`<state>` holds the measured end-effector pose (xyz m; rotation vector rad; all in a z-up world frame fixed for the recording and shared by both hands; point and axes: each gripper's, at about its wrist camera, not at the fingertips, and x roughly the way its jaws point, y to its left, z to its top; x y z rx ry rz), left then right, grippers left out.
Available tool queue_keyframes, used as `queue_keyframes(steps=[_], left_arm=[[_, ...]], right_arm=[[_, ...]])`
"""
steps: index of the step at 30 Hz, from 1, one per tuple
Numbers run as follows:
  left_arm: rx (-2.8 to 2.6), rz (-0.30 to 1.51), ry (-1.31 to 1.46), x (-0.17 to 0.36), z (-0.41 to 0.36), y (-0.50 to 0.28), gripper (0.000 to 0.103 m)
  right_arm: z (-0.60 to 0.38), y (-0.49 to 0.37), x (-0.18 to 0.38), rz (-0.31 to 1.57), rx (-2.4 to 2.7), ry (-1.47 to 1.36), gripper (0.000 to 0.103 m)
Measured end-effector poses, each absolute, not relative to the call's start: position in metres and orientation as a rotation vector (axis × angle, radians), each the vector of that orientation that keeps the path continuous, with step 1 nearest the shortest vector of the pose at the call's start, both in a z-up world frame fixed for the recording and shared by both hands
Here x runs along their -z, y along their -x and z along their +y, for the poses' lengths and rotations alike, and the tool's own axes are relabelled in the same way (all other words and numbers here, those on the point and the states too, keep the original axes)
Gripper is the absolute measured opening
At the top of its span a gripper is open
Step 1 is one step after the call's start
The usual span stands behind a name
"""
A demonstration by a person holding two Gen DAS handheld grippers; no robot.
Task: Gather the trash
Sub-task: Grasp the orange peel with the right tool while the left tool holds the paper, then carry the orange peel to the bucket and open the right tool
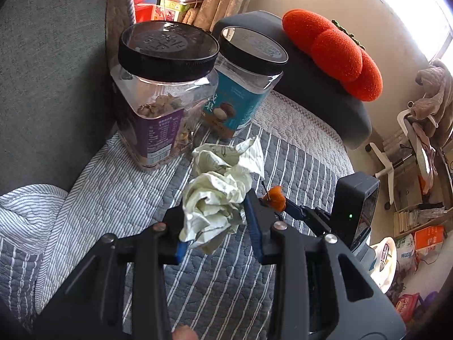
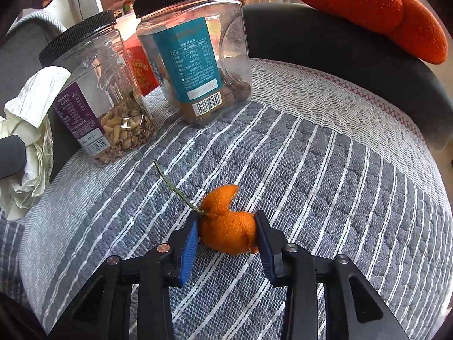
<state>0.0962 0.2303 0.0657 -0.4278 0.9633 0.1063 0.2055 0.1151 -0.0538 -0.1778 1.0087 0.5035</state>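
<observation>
From the left wrist, the left gripper clamps one crumpled paper wad between its blue pads, held above the striped quilt. The wad hides most of the left pad. Just beyond, the right gripper shows partly, its orange peel mostly covered by a finger. Two black-lidded jars stand behind: a purple-label jar and a teal-label jar, the latter half hidden. One orange cushion rests on the dark armrest.

From the right wrist, the right gripper pinches the single peel, stem attached, above the quilt. The paper wad is cut off at the left edge. Both jars remain in full sight; the cushion is clipped at the top.
</observation>
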Motion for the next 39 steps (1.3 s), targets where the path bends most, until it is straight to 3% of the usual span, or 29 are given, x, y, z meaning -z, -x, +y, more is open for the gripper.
queue_keyframes(steps=[6, 10, 19, 29, 39], left_arm=[[-0.099, 0.959, 0.425, -0.068, 0.227, -0.096, 0.037], [-0.092, 0.959, 0.412, -0.069, 0.223, -0.095, 0.037], [-0.052, 0.969, 0.380, -0.068, 0.202, -0.093, 0.037], [-0.015, 1.001, 0.337, -0.059, 0.172, -0.092, 0.037], [0.050, 1.021, 0.246, -0.047, 0.114, -0.090, 0.037]], right_arm=[[0.096, -0.198, 0.032, 0.973, -0.483, 0.139, 0.023], [0.076, -0.190, 0.014, 0.934, -0.443, 0.112, 0.021], [0.008, -0.165, -0.031, 0.849, -0.301, 0.080, 0.020], [-0.131, -0.120, -0.087, 0.750, -0.026, 0.026, 0.021], [-0.283, -0.083, -0.075, 0.763, 0.258, -0.194, 0.026]])
